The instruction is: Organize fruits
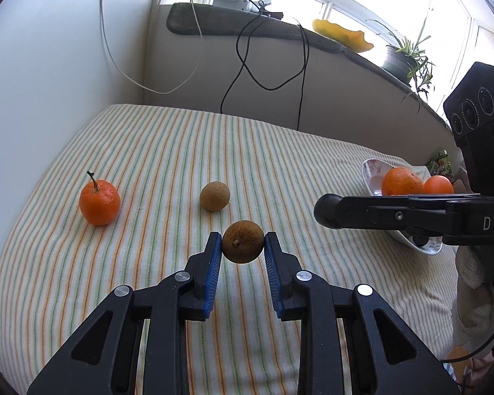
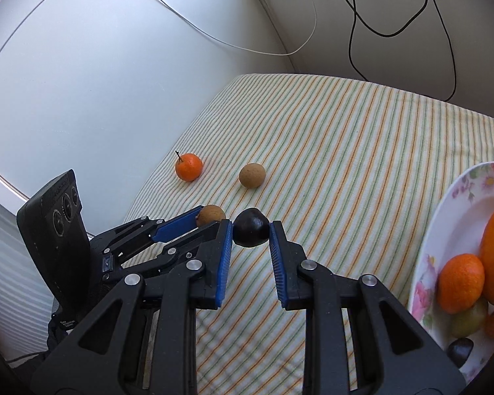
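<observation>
Fruits are lying scattered over a cream cloth with green and orange stripes (image 1: 168, 151), and some are already sitting in a plate. Going from the left in the left wrist view, a bright orange mandarin with a short dark stem (image 1: 99, 202) is resting on the cloth at about nine o'clock. Just right of it, near the centre, a round tan-brown fruit (image 1: 214, 196) is sitting alone. Directly below that, the left gripper (image 1: 243, 247) is pinching a darker brown, rough-skinned round fruit (image 1: 243, 246), its blue-padded jaws pressing on both sides of it. Farther right, at three o'clock, the right gripper (image 1: 327, 211) is reaching in sideways with a dark, nearly black round fruit (image 1: 327, 210) at its tip. Behind it, a white floral-patterned plate (image 1: 372, 171) is holding a large orange (image 1: 401, 181) and a smaller mandarin (image 1: 438, 185).

In the right wrist view, the right gripper's jaws are squeezing that dark fruit (image 2: 251, 227) between their blue pads above the cloth. The plate (image 2: 451, 217) is sitting at four o'clock, carrying orange, green and dark fruits.
</observation>
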Demonstrator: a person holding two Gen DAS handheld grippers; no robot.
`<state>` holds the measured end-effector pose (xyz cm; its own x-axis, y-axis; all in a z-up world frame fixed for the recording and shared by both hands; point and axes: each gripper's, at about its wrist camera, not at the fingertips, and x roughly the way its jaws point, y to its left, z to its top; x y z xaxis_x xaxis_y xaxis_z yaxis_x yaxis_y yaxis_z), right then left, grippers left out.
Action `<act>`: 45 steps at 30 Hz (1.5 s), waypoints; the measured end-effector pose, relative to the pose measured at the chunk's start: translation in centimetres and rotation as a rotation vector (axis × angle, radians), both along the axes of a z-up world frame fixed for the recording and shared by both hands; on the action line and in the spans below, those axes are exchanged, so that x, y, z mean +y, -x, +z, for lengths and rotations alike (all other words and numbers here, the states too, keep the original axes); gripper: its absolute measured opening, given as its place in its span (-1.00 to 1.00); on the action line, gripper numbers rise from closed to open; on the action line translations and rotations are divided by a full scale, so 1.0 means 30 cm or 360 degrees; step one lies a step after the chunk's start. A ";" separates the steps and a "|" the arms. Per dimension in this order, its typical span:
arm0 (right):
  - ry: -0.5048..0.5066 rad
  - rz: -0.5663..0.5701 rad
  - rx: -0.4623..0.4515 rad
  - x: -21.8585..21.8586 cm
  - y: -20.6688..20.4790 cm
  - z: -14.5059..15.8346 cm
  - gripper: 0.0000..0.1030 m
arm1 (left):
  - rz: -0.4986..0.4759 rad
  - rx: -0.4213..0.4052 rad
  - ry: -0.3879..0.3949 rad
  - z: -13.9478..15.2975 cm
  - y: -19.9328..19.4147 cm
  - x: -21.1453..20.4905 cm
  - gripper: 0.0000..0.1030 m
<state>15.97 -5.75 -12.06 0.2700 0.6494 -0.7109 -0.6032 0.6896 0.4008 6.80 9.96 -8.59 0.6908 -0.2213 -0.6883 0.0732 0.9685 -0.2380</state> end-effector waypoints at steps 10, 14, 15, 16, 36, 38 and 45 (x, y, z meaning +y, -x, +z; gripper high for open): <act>-0.0059 -0.0157 -0.0109 -0.211 0.078 0.069 -0.53 | -0.0088 -0.0053 0.0049 0.035 -0.004 -0.109 -0.52; -0.0063 -0.0226 -0.0142 -0.291 0.099 0.085 -0.53 | -0.0123 -0.0062 0.0060 0.041 -0.014 -0.156 -0.52; -0.0063 -0.0242 -0.0150 -0.311 0.106 0.088 -0.53 | -0.0131 -0.0064 0.0063 0.042 -0.018 -0.167 -0.52; -0.0062 -0.0258 -0.0157 -0.329 0.113 0.089 -0.53 | -0.0140 -0.0066 0.0067 0.044 -0.021 -0.178 -0.52; 0.0052 -0.0522 -0.0239 -0.602 0.168 0.044 -0.53 | -0.0321 -0.0097 0.0048 0.070 -0.136 -0.398 -0.52; 0.0056 -0.0530 -0.0235 -0.609 0.167 0.037 -0.53 | -0.0330 -0.0101 0.0049 0.074 -0.146 -0.413 -0.52; 0.0063 -0.0528 -0.0219 -0.619 0.161 0.018 -0.53 | -0.0357 -0.0083 0.0055 0.066 -0.183 -0.449 -0.52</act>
<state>11.13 -24.33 -11.52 0.5564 0.4832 -0.6760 -0.3907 0.8701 0.3004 12.27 -3.50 -6.62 0.6560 -0.3960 -0.6425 0.2986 0.9180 -0.2609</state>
